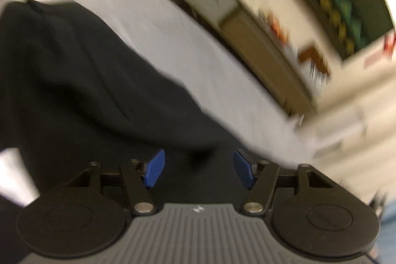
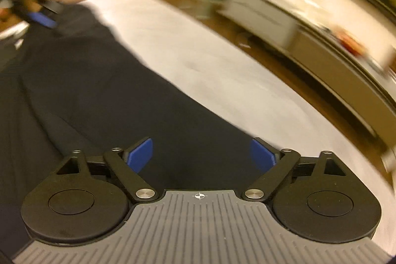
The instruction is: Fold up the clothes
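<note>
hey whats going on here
A person with a handheld gripper in each hand is working on a dark garment spread over a white table. The left gripper and right gripper both have their jaws open over the cloth, gripping nothing. Both views are motion-blurred. No fold is visible yet.
</note>
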Tool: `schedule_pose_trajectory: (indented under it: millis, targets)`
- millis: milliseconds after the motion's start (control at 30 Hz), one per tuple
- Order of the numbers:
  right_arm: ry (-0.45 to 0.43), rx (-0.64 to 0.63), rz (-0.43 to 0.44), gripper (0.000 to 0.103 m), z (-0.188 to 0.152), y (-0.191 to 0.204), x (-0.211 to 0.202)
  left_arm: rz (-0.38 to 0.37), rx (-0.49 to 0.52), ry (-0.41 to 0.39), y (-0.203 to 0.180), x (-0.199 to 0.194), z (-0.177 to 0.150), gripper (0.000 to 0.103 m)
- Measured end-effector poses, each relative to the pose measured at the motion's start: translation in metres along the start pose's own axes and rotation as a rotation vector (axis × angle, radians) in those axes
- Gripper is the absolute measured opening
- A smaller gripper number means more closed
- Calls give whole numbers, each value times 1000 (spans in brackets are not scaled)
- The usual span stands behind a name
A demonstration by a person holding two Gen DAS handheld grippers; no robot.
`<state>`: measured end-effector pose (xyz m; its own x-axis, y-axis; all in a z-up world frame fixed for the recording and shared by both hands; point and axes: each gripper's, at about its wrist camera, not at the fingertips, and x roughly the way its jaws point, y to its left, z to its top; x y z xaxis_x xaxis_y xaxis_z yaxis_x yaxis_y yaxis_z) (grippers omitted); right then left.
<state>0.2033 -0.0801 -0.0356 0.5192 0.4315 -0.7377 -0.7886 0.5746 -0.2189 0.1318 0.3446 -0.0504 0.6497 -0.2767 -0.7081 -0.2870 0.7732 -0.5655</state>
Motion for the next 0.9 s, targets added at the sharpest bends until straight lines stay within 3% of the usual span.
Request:
schedule_pose_trajectory:
  millis: [67, 133, 200, 233, 367, 467, 500, 567, 600, 633, 767, 833, 867, 900]
  targets:
    - [27, -83, 56, 91, 19, 7, 30, 79, 111, -4, -15, 21, -5, 51]
    - [48, -113, 99, 91, 29, 9, 44, 99, 207, 20, -27, 37, -11, 39]
    - [70, -144, 143, 90, 40, 11, 58, 86, 300, 48, -38, 47, -19, 5]
    - [80, -159, 165, 89, 45, 11, 64, 64, 357, 44, -45, 44, -24, 2]
    - [123, -220, 251, 89, 66, 15, 92, -26, 581, 21, -71, 30, -44, 1]
    - [143, -258, 305, 83, 73, 15, 101, -97, 688, -11, -82, 13, -53, 1]
    - [147, -267, 319, 75, 74, 15, 101, -111, 714, -28, -85, 8, -57, 1]
    - [168, -274, 351, 42, 74, 15, 95, -135, 757, -47, -88, 1, -57, 1]
    - [180, -279, 354, 20, 72, 16, 90, -139, 772, -50, -88, -1, -58, 1]
    - [185, -289, 349, 10, 69, 17, 84, -142, 787, -53, -88, -2, -60, 1]
    - [184, -304, 320, 3, 56, 22, 58, -135, 835, -67, -90, -2, -69, 2]
    - [145, -308, 289, 1, 45, 27, 35, -126, 811, -67, -92, -1, -66, 3]
    - [120, -311, 266, 1, 39, 31, 22, -126, 785, -70, -90, -3, -63, 7]
    - [92, -318, 233, 1, 33, 36, 12, -135, 748, -74, -89, -6, -61, 17]
